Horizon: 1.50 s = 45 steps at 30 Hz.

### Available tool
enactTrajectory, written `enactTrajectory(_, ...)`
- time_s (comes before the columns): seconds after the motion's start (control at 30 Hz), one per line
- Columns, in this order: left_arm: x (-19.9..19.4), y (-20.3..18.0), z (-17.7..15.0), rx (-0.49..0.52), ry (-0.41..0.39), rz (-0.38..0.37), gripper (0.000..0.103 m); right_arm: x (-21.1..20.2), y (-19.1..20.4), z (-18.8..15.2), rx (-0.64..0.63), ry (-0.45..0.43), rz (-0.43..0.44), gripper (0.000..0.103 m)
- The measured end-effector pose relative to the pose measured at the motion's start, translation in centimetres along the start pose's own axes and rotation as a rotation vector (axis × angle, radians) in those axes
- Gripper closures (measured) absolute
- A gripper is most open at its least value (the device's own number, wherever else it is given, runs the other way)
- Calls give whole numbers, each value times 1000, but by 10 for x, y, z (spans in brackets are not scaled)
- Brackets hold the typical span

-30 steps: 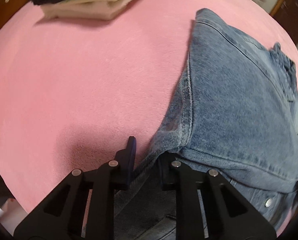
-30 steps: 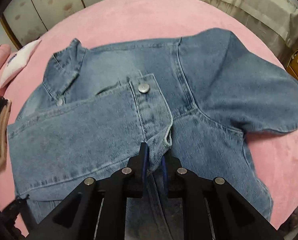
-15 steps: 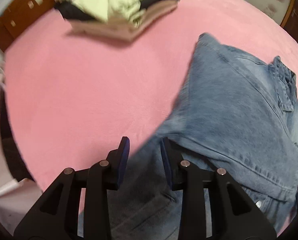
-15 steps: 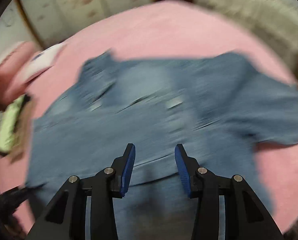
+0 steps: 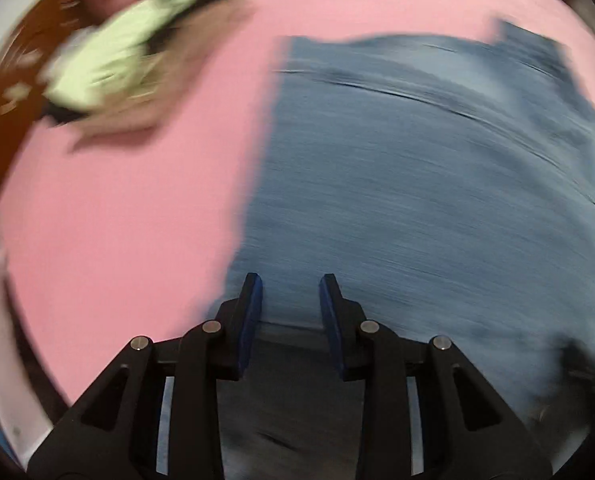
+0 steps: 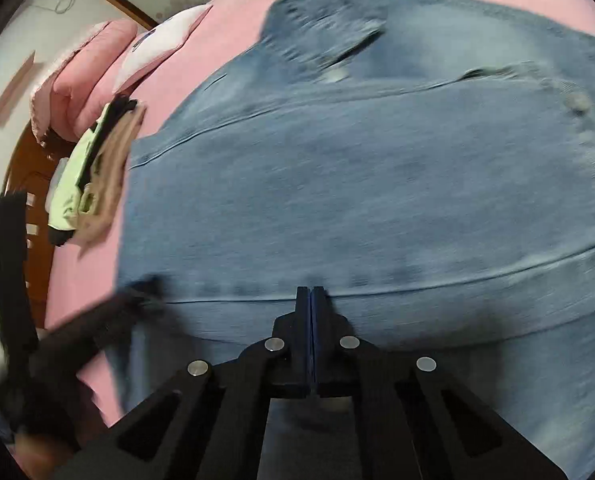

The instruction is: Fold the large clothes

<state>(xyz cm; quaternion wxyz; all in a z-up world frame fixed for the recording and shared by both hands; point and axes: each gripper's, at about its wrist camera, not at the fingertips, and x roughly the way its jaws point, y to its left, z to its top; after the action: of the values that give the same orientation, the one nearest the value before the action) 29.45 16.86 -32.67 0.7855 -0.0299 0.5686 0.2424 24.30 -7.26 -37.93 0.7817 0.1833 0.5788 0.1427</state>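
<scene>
A blue denim jacket (image 5: 417,184) lies spread on the pink bed cover (image 5: 129,208), collar at the far side (image 6: 321,20) in the right wrist view. My left gripper (image 5: 291,294) hovers over the jacket's near left edge. Its jaws are closing, with a gap still between the blue pads and only the flat denim below them. My right gripper (image 6: 310,296) is shut, pads touching, with no cloth between them, above a seam near the jacket's near edge. The left gripper shows as a dark blur (image 6: 137,292) at the lower left of the right wrist view.
A stack of folded clothes (image 5: 125,64), pale green on beige, lies on the cover to the far left. Pink and white pillows (image 6: 97,64) sit beyond it. Dark wooden furniture (image 5: 1,128) borders the bed's left side.
Both grippers let go of the denim folds they pinched. The left one swung right over the jacket's edge. The right one opened wide, shifted left across the jacket and shut with nothing in it.
</scene>
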Motion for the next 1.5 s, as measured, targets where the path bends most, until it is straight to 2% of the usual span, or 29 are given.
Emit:
enactTrajectory(0.03, 13, 22, 2, -78, 36, -86, 91, -7, -13, 1, 18, -18, -20, 103)
enactTrajectory(0.07, 15, 35, 0, -113, 51, -116, 99, -18, -31, 1, 41, -42, -58, 103)
enactTrajectory(0.1, 19, 40, 1, -110, 55, -120, 102, -28, -45, -1, 56, -74, -134, 103)
enactTrajectory(0.13, 23, 38, 2, -74, 51, -111, 102, -36, -58, -1, 62, -99, -185, 103)
enactTrajectory(0.17, 23, 32, 2, -13, 42, -91, 102, -47, -74, -5, 75, -119, -283, 103)
enactTrajectory(0.27, 22, 18, -3, 51, 9, 2, 102, -57, -87, -10, 76, -116, -231, 103)
enactTrajectory(0.33, 18, 0, 3, 18, -24, 64, 102, -58, -72, -9, 2, -110, -315, 103)
enactTrajectory(0.37, 11, -6, 5, -6, -57, 37, 102, -60, -55, -8, -47, -137, -326, 103)
enactTrajectory(0.4, 1, -8, 7, -20, -97, -32, 102, -68, -47, -1, -70, -162, -253, 103)
enactTrajectory(0.43, -11, -14, 9, -6, -141, -172, 102, -70, -42, 3, -78, -173, -161, 103)
enactTrajectory(0.47, -14, -21, 12, 18, -141, -244, 102, -66, -30, 7, -73, -164, -27, 103)
enactTrajectory(0.53, -5, -38, 20, 66, -68, -345, 102, -47, -13, 18, -52, -100, 137, 103)
enactTrajectory(0.6, 14, -54, 37, 46, 35, -404, 102, -21, 4, 27, -24, -37, 252, 103)
enactTrajectory(0.67, 22, -64, 49, 4, 37, -425, 102, 10, 25, 40, -14, 13, 306, 103)
enactTrajectory(0.77, 35, -76, 73, -15, 13, -381, 102, 45, 39, 63, -28, 30, 230, 103)
enactTrajectory(0.8, 40, -77, 82, -17, -2, -377, 102, 54, 37, 74, -11, 20, 232, 103)
enactTrajectory(0.9, 56, -67, 112, -12, -65, -383, 102, 50, 16, 93, 52, -22, 226, 103)
enactTrajectory(0.93, 60, -61, 122, -5, -93, -351, 102, 43, 7, 96, 55, -45, 211, 103)
enactTrajectory(1.0, 74, -46, 144, -2, -122, -234, 102, 25, -19, 103, 65, -118, 97, 103)
enactTrajectory(1.03, 89, -31, 156, -24, -115, -214, 102, 14, -34, 105, 87, -153, 18, 103)
enactTrajectory(1.07, 98, -22, 162, -43, -97, -234, 102, 0, -58, 105, 134, -190, -89, 103)
enactTrajectory(1.1, 108, -12, 169, -67, -71, -264, 102, -7, -76, 109, 168, -209, -108, 103)
enactTrajectory(1.13, 114, -9, 173, -65, -59, -284, 102, -19, -99, 107, 215, -233, -79, 103)
enactTrajectory(1.17, 116, -9, 174, -47, -62, -284, 102, -24, -113, 107, 238, -237, -16, 103)
enactTrajectory(1.2, 117, -12, 174, -20, -68, -273, 102, -29, -124, 106, 251, -239, 5, 103)
enactTrajectory(1.3, 121, -26, 168, 51, -97, -205, 102, -31, -115, 105, 181, -261, -55, 103)
enactTrajectory(1.37, 122, -33, 165, 78, -120, -159, 102, -24, -100, 107, 144, -262, -141, 103)
enactTrajectory(1.43, 116, -40, 164, 107, -145, -101, 102, -27, -104, 108, 148, -269, -197, 103)
enactTrajectory(1.5, 97, -46, 159, 140, -208, -44, 102, -30, -99, 106, 168, -266, -240, 103)
